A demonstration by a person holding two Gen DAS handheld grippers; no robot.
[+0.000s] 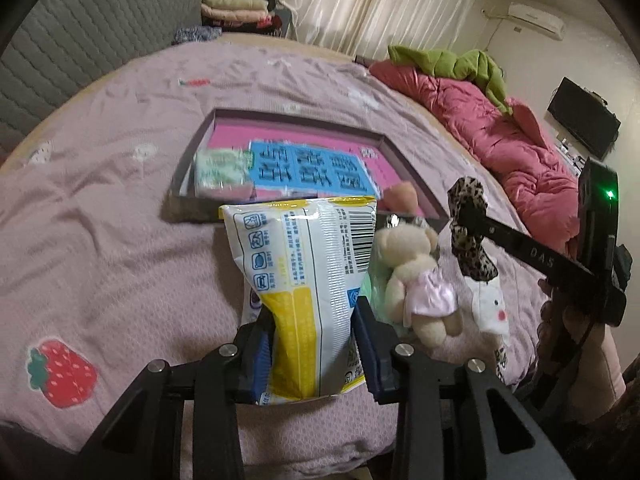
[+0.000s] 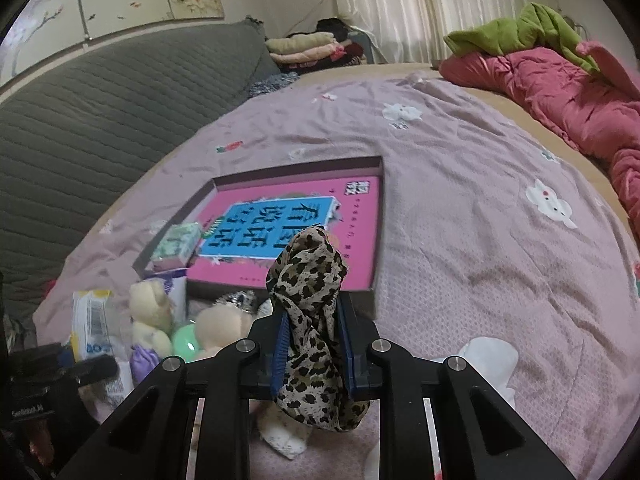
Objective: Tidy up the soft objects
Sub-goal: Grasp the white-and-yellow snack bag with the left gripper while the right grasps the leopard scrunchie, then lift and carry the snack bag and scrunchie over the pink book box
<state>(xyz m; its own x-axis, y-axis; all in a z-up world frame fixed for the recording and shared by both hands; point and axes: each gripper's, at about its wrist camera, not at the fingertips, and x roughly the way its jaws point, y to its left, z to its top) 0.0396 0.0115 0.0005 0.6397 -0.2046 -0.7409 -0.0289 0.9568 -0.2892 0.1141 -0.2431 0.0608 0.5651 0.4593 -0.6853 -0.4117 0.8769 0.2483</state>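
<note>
My left gripper (image 1: 314,332) is shut on a white and yellow plastic packet (image 1: 308,264), held upright above the lilac bedspread (image 1: 100,208). My right gripper (image 2: 314,332) is shut on a bunched leopard-print cloth (image 2: 312,280), also seen at the right of the left wrist view (image 1: 468,232). Beyond both lies a shallow dark box (image 1: 304,120) with a pink and blue printed bottom; a green tissue pack (image 1: 222,168) sits in its near left corner. A cream teddy bear in a pink dress (image 1: 420,280) lies between the grippers.
A white rabbit-shaped soft thing (image 1: 490,304) and a green ball (image 2: 184,342) lie by the bear. A pink quilt (image 1: 500,136) with a green garment (image 1: 460,64) fills the bed's right side. Folded clothes (image 1: 236,6) are stacked at the back by a grey padded headboard (image 2: 100,112).
</note>
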